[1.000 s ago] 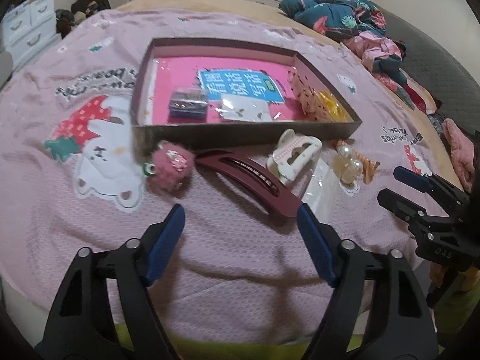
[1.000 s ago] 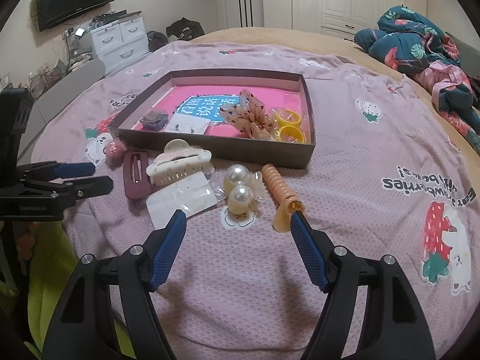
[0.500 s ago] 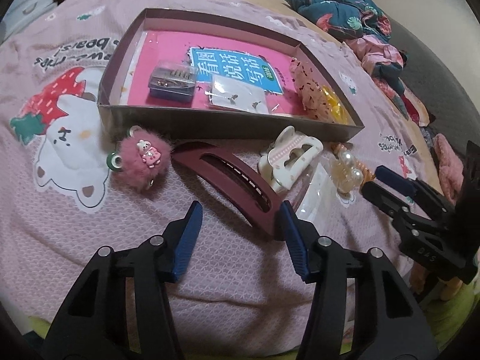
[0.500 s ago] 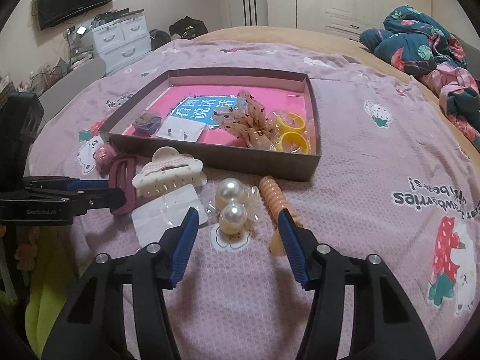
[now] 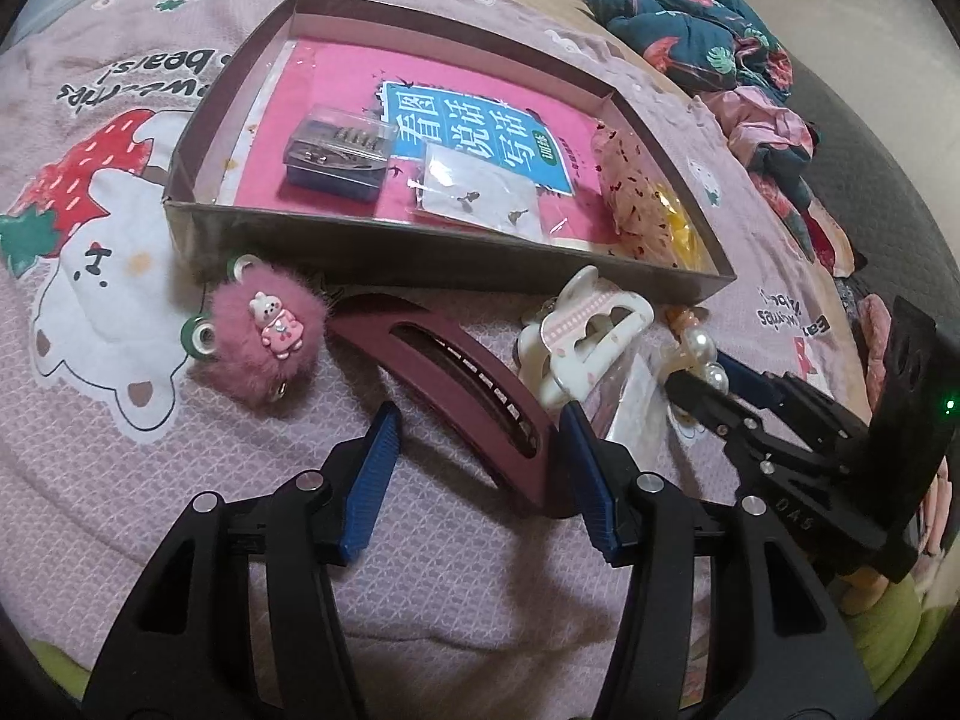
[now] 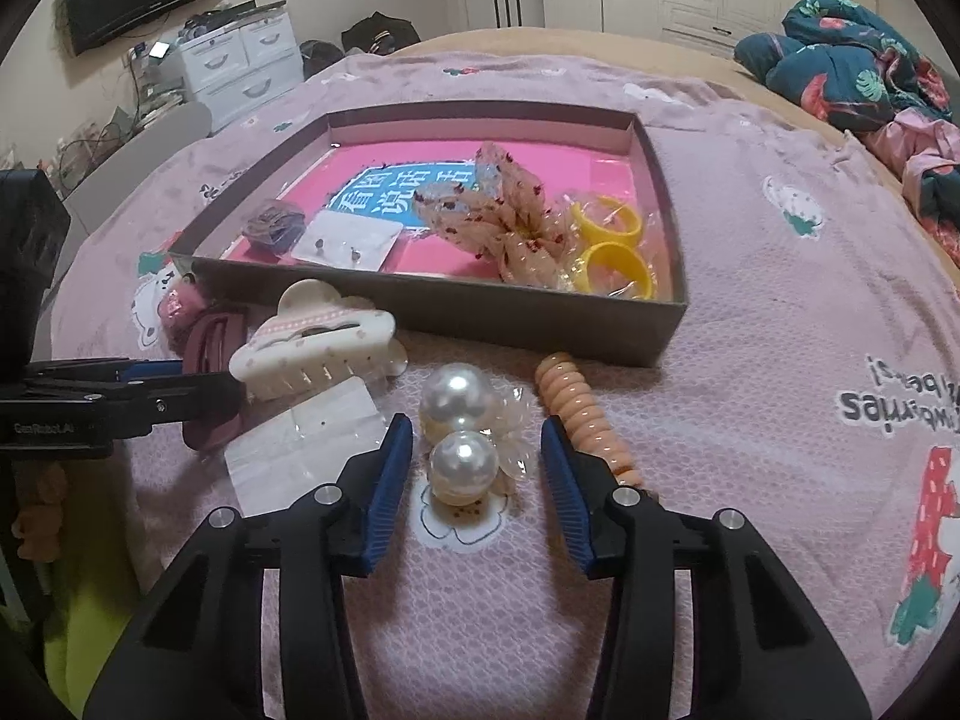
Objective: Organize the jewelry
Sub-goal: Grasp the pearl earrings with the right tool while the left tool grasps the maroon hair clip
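1. The left gripper point(image 5: 480, 450) has its blue fingers point(image 5: 375, 468) spread apart with nothing between the pads. The near end of the dark red hair clip point(image 5: 474, 384) sits in the gap at lower centre of the left view, closer to the right-hand finger; whether it touches that finger I cannot tell.

2. The right gripper point(image 6: 477, 468) is also spread wide and empty. The pearl hair tie point(image 6: 462, 438) lies between its fingers in the lower middle of the right view, the nearer pearl level with the fingertips and apart from both.

3. Handling, as I judge it: the hair clip looks like light, rigid plastic, long and curved. It should take a firm pinch across its narrow width near the closer end, but a grip at the very tip could let it swing.

4. The pearls look smooth, round and slippery, joined by a crinkly clear ruffle. Closing on the ball could squirt it out; squeezing across the middle where the two pearls meet seems safer.

5. Further out, a white claw clip point(image 6: 318, 342) rests left of the pearls, and an orange coil hair tie point(image 6: 576, 408) lies just beside the right finger.

6. The box point(image 6: 510, 312) stands beyond them, across the upper middle, already holding several pieces.
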The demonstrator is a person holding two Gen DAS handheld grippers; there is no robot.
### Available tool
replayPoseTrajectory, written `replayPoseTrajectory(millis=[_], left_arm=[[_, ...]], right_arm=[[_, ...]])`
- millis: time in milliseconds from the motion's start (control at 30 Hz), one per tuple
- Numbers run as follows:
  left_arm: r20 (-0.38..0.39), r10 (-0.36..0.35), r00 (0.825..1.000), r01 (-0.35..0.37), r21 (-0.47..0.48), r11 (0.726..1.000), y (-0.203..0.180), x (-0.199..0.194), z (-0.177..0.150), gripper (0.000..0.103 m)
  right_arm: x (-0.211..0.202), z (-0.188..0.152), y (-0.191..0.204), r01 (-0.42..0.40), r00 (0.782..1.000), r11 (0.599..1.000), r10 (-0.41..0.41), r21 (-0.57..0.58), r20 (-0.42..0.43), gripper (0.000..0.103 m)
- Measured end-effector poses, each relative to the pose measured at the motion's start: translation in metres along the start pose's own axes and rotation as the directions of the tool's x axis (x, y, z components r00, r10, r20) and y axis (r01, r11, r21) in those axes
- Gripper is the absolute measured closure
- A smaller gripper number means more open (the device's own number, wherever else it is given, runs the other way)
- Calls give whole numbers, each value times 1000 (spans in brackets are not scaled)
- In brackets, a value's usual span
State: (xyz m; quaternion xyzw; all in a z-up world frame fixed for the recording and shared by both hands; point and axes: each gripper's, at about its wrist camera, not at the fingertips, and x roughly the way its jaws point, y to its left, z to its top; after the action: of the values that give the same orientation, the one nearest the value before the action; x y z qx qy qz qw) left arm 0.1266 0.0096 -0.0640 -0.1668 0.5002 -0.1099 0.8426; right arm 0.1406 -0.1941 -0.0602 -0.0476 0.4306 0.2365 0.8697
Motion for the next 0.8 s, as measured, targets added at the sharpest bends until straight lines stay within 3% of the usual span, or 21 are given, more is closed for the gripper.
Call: replayPoseTrajectory(millis=[100,233,300,400,800], left_arm=[[-4,-3,1000,3,-15,1000,1,2,2,58],[-8,-16,1000,15,-34,999,1,4,4,63],[-13,-47,999,46,-46,998,1,5,4,79],[-18,-74,997,73,-59,996,0,8,3,89],[44,-60,997,58,25,998,-18,-18,-4,97]], right_arm=[[5,-1,0,-5,1000,1000,5,-1,-1,70],[6,-3,1,-7,1000,1000,7,-6,8,71],[4,-4,0,-8,1000,1000,8,-2,16,71],[2,-5,-2,-4,1000,1000,4,9,23,72],[-21,-10,-11,21,998,999,-23,42,56,73]])
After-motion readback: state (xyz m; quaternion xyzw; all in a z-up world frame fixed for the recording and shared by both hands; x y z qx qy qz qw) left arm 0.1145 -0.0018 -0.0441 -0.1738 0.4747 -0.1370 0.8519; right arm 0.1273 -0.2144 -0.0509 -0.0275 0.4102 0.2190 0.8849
